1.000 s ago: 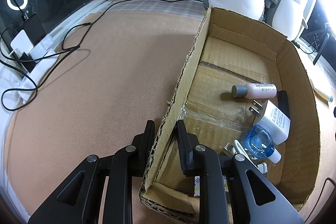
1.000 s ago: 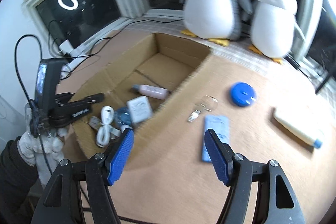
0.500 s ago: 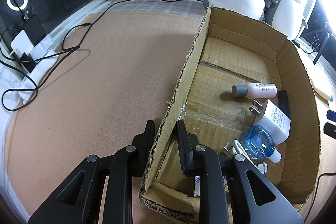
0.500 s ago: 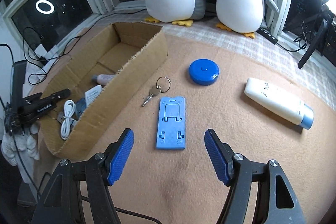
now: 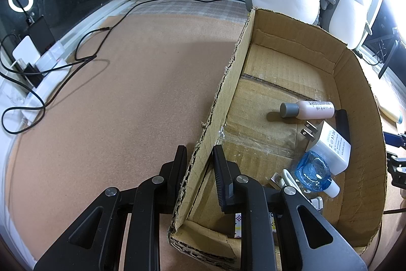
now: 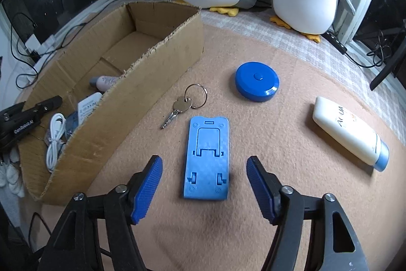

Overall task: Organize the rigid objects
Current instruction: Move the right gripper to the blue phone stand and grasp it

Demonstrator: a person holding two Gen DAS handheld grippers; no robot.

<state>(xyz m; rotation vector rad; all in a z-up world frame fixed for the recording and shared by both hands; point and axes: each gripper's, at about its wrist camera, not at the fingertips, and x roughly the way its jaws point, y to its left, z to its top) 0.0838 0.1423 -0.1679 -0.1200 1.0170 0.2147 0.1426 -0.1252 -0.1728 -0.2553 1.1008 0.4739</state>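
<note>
Phone stand point(image 6: 206, 158), flat, light blue

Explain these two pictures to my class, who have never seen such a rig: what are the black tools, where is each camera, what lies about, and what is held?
A person holds a two-fingered clamp in each hand; a wide-angle camera on each looks along its fingers. In the left camera's picture, the left gripper straddles the near wall of a cardboard box, its jaws either side and seemingly pinching it. Inside lie a small bottle, a white charger and a white cable. In the right camera's picture, the right gripper is open and empty, hovering over a blue phone stand. Nearby on the mat lie keys, a blue round case and a white tube.
</note>
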